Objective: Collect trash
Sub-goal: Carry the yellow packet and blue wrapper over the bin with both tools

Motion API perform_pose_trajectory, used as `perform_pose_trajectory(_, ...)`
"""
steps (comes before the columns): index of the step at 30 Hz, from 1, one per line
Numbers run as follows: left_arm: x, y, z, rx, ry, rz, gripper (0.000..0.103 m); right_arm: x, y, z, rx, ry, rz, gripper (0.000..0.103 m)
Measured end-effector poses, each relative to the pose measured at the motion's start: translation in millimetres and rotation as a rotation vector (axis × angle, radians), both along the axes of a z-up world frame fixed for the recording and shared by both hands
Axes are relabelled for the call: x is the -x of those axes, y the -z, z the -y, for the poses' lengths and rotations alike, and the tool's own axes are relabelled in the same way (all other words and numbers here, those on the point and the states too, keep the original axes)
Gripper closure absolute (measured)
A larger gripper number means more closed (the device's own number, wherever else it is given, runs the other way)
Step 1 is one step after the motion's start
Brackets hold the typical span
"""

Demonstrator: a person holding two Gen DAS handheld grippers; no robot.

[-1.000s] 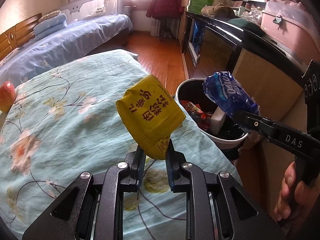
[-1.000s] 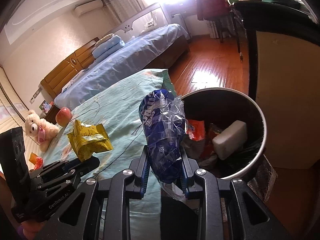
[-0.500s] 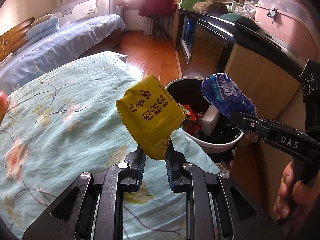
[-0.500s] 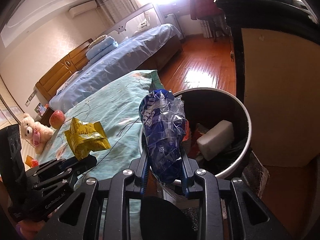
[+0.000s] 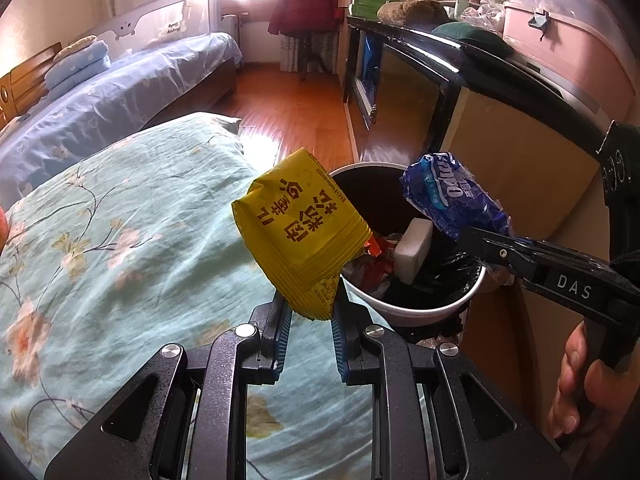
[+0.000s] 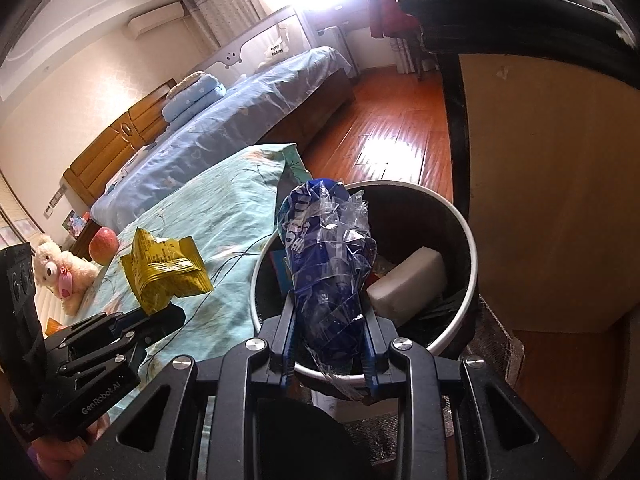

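The step in hand is the drop-off: both pieces of trash are being held at the bin and neither is released yet.

The left tool [image 5: 307,312] is gripping the lower corner of a yellow foil snack packet with dark red lettering [image 5: 300,232], with both blue pads pressed against it. The packet is hanging in the air over the edge of the bed with the pale green floral cover [image 5: 120,240], just beside the near rim of the round white waste bin with a black liner [image 5: 424,312].

The right tool [image 6: 330,340] is clamped on a crumpled blue-and-clear plastic biscuit wrapper [image 6: 328,264], which is standing upright between the fingers, directly above the bin opening. The bin is already holding a white rectangular block [image 6: 408,284] and red wrappers [image 5: 380,252].

Judged next move: the right tool needs only to separate its fingers, since its wrapper is already over the opening. The left tool is requiring a short travel toward the bin centre before release; otherwise the light packet is likely to catch the rim or land on the bed.
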State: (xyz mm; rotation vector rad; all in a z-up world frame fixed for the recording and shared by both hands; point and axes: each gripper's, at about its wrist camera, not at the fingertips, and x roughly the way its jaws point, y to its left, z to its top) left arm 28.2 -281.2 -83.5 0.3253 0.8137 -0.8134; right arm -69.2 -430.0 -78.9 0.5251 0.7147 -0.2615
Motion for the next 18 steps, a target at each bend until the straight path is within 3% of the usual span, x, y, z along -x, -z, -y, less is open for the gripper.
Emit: perform_pose_trajectory(18, -5, 4, 33, -0.020, 0.028, -0.003, 0.086, -3, 7, 18, -0.007, 0.019, -0.021, 0.075)
